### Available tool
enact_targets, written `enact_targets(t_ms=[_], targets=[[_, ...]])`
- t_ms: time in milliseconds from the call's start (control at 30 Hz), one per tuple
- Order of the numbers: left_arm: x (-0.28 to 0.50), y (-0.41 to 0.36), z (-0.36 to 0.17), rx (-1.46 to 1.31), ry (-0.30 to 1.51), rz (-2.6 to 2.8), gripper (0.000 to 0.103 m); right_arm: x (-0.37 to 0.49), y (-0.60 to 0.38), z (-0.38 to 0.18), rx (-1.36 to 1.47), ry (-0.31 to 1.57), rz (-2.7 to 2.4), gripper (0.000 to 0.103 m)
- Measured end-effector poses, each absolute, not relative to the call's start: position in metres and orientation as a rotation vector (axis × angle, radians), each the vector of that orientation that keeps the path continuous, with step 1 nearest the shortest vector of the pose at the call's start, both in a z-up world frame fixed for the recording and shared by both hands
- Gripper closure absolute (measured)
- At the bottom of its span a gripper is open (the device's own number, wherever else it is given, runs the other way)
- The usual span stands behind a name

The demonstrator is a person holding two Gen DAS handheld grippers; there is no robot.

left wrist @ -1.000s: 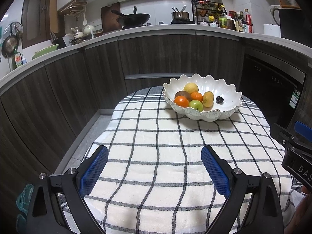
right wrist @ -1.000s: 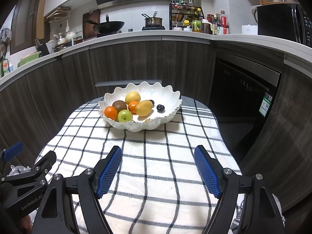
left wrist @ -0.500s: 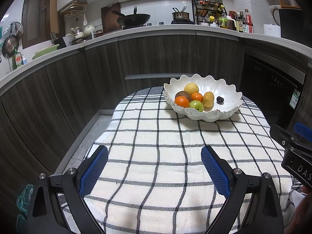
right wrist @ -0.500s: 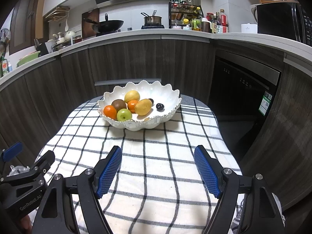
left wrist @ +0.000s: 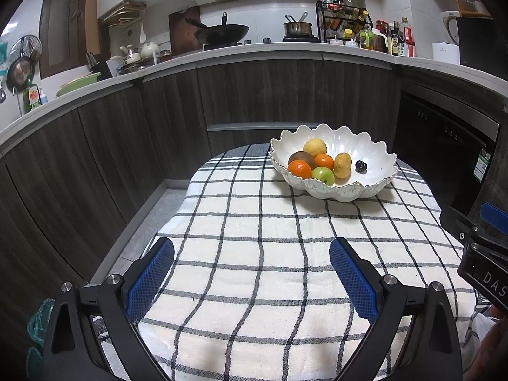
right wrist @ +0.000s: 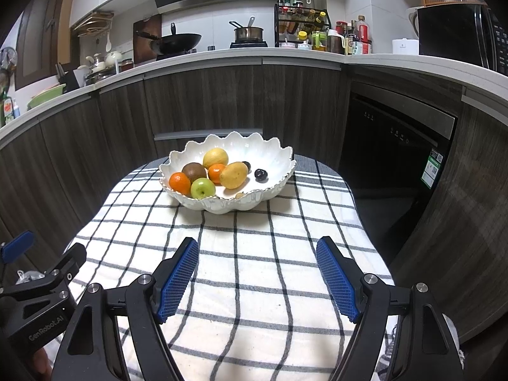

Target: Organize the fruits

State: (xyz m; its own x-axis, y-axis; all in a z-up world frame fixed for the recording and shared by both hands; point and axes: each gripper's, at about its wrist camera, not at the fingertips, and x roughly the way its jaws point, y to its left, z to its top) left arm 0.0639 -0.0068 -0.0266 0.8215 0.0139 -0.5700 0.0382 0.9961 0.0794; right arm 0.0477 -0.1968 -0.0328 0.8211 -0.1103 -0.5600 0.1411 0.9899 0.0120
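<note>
Fruits sit in scalloped white bowl at far end of checked cloth, well ahead of left gripper and right gripper; both jaws spread wide, empty.

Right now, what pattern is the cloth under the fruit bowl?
Cream tablecloth with a dark grid check, clearest in the right wrist view.

The left gripper points forward and slightly downward, its two blue-padded fingers spread wide apart with nothing between them. The right gripper, just beside it, is angled the same way, jaws likewise parted and empty.
</note>
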Motion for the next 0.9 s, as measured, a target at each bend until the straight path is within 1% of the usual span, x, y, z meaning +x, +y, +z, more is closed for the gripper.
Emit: enact_targets(t_ms=[767,900], targets=[[0.0651,-0.0102,-0.0302,0.080,0.637,-0.024,0.003,0.0474,-0.1960,-0.0327,0.055,0.594,-0.134,0.026],[0.0645,-0.0106,-0.0293,0.081,0.618,-0.018,0.003,0.0475,-0.1962,-0.0325,0.057,0.594,-0.134,0.026]])
